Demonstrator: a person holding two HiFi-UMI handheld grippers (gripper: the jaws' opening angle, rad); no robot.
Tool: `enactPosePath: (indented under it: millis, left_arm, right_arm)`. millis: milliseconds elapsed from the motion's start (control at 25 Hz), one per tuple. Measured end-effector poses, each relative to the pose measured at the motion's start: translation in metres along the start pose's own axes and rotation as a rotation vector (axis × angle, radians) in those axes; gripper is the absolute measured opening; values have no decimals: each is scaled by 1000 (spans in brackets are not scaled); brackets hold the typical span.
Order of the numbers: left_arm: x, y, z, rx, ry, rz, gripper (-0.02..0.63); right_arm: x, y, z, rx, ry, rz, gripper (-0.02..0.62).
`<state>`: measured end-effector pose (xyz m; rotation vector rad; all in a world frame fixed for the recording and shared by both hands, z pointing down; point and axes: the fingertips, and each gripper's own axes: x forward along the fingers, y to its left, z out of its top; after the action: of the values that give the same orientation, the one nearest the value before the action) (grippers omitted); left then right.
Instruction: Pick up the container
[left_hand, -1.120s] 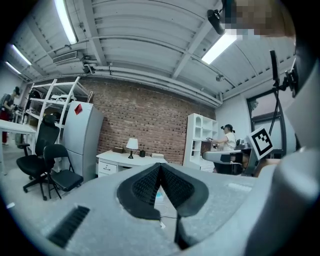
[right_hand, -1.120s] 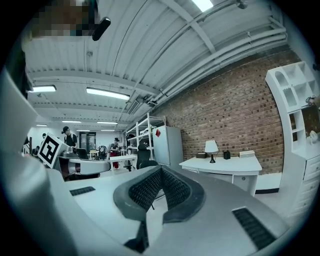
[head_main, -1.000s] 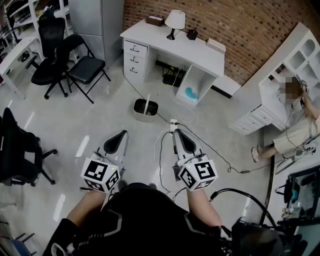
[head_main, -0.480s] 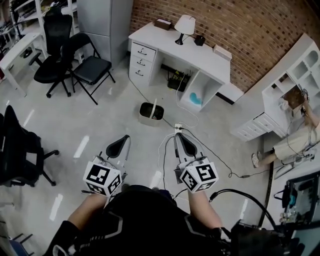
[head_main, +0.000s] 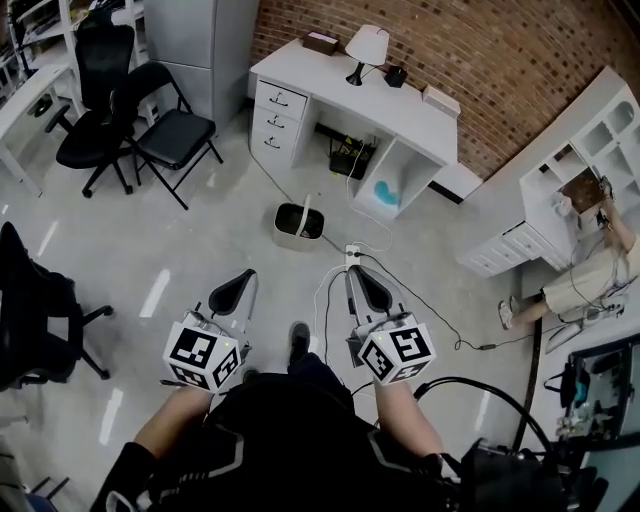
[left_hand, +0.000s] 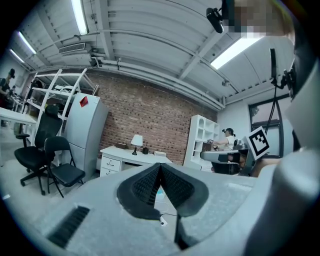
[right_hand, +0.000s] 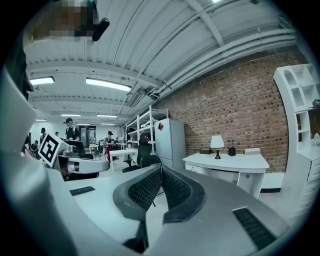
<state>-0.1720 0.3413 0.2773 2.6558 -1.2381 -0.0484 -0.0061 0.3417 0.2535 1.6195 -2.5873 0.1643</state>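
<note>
The left tongs (head_main: 238, 283) and the right tongs (head_main: 360, 277) were held side by side above the floor (head_main: 180, 260), each with its jaws pressed together and nothing gripped between them. The container (head_main: 297, 222), a pale bin with a dark inside, was seen standing on the floor ahead of the tongs, apart from both, with a white surface (head_main: 400, 105) bearing a lamp (head_main: 366, 48) beyond it.

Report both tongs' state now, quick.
Left tongs: shut, empty.
Right tongs: shut, empty.
</note>
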Motion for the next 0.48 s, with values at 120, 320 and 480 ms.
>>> enactPosePath:
  millis: [120,320,480]
  left_arm:
    - [19,6,-5,1,17,5,11]
    - [57,24,-5,5,41,34,11]
    - [100,37,2,23,51,47,11]
  right_arm:
    - [16,-18,-3,13,-4,1,8]
    - [52,-54,-7,36,-2,9,8]
    - [84,-86,-3,35,-2,29,8]
